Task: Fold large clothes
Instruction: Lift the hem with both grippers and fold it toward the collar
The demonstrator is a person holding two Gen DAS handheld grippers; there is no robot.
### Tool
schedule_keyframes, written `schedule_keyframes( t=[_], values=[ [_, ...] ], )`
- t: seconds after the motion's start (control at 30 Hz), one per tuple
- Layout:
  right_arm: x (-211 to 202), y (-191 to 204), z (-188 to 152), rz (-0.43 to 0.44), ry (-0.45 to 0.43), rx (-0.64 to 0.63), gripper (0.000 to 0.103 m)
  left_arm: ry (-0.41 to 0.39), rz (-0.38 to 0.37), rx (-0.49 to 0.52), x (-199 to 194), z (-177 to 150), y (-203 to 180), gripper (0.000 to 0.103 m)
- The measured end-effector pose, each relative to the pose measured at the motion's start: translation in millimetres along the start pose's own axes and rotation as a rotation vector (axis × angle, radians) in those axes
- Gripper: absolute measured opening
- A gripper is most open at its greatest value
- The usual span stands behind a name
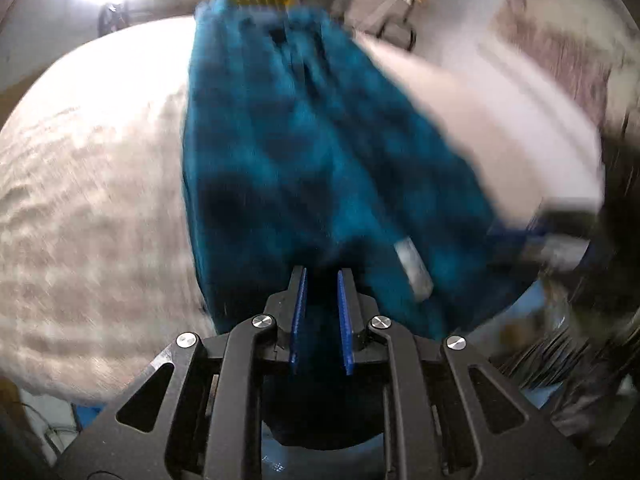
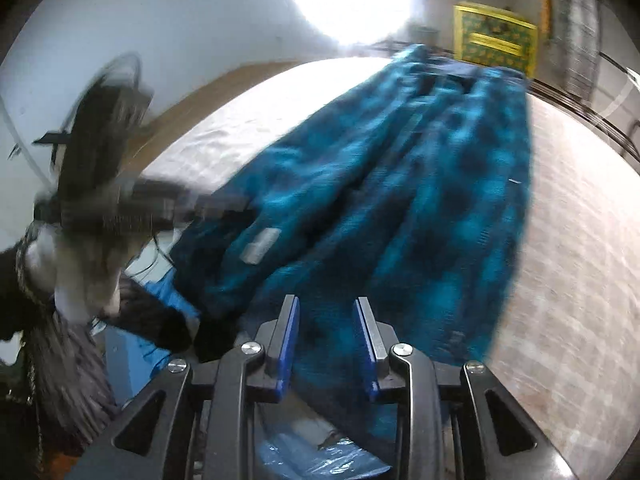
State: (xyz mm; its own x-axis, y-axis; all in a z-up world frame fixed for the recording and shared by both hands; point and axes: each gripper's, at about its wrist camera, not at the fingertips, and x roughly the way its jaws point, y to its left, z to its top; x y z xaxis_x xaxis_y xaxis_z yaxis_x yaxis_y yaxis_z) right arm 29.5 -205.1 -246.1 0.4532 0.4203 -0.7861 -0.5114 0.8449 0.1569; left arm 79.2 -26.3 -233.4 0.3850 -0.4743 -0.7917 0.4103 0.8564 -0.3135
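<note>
Both the left gripper (image 1: 322,274) and right gripper (image 2: 326,302) clamp the near edge of the teal garment (image 1: 304,160) lying on the bed (image 1: 88,208).

Your garment lies lengthwise on the table.
Its near end (image 1: 320,184) runs between your left gripper's (image 1: 322,276) fingers; the table (image 1: 92,208) spreads left.

One blue-and-black garment (image 1: 304,168), one pale bedcover (image 1: 92,208), one yellow box (image 2: 496,38), one white tag (image 2: 262,245).
</note>
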Motion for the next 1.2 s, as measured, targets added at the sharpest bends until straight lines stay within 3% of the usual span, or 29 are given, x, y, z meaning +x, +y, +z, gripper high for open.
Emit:
schedule_keyframes(
  t=[0.03,0.1,0.2,0.23,0.27,0.3,0.37,0.43,0.53,0.67,0.83,0.87,0.9,0.97,1.0,1.2],
  values=[
    [-1.8,-10.3,-2.9,-0.015,0.001,0.028,0.031,-0.061,0.006,0.018,-3.6,-7.3,-2.5,0.015],
    [-2.6,-33.7,-7.1,0.000,0.023,0.119,0.031,-0.041,-0.004,0.041,-8.5,-5.8,-5.7,0.018],
    [-13.6,-51.7,-11.3,0.080,0.015,0.201,0.037,-0.017,-0.053,-0.015,-23.4,0.4,2.7,0.018],
    [-20.2,-54.5,-15.9,0.107,0.008,0.217,0.053,-0.030,-0.050,-0.031,-31.4,1.5,6.8,0.019],
    [-26.3,-56.0,-20.6,0.123,0.001,0.225,0.069,-0.057,-0.037,-0.058,-44.3,2.4,15.4,0.032],
    [-32.1,-57.2,-25.8,0.124,-0.008,0.234,0.076,-0.077,-0.032,-0.092,-53.3,1.7,25.0,0.056],
    [-42.0,-63.4,-38.4,0.099,-0.029,0.260,0.080,-0.104,-0.046,-0.196,-65.3,-5.4,48.8,0.069],
    [-42.5,-77.8,-47.0,0.120,-0.020,0.321,0.080,-0.054,-0.090,-0.296,-59.3,-9.8,71.1,0.069],
    [-30.2,-101.1,-57.4,0.235,-0.010,0.475,0.075,0.036,-0.183,-0.408,-43.2,-23.5,88.8,0.069],
    [-10.9,-106.3,-58.1,0.375,0.026,0.534,0.068,0.046,-0.274,-0.389,-39.8,-28.5,77.6,0.069],
    [8.2,-91.0,-47.5,0.424,0.071,0.492,0.067,0.074,-0.313,-0.358,-33.6,-29.2,59.5,0.068],
    [11.2,-89.6,-44.6,0.435,0.075,0.495,0.065,0.077,-0.322,-0.367,-33.1,-28.0,58.1,0.063],
    [14.5,-87.6,-41.9,0.445,0.083,0.496,0.061,0.087,-0.327,-0.373,-31.4,-25.8,57.7,0.052],
    [17.0,-82.8,-39.0,0.435,0.100,0.483,0.043,0.103,-0.319,-0.378,-25.6,-19.3,57.7,0.034],
    [16.0,-80.8,-40.1,0.426,0.102,0.477,0.040,0.102,-0.332,-0.391,-27.3,-19.3,58.7,0.027],
    [0.8,-79.7,-38.7,0.478,0.044,0.505,0.027,0.054,-0.425,-0.448,-46.0,-6.7,58.2,0.020]
  ],
)
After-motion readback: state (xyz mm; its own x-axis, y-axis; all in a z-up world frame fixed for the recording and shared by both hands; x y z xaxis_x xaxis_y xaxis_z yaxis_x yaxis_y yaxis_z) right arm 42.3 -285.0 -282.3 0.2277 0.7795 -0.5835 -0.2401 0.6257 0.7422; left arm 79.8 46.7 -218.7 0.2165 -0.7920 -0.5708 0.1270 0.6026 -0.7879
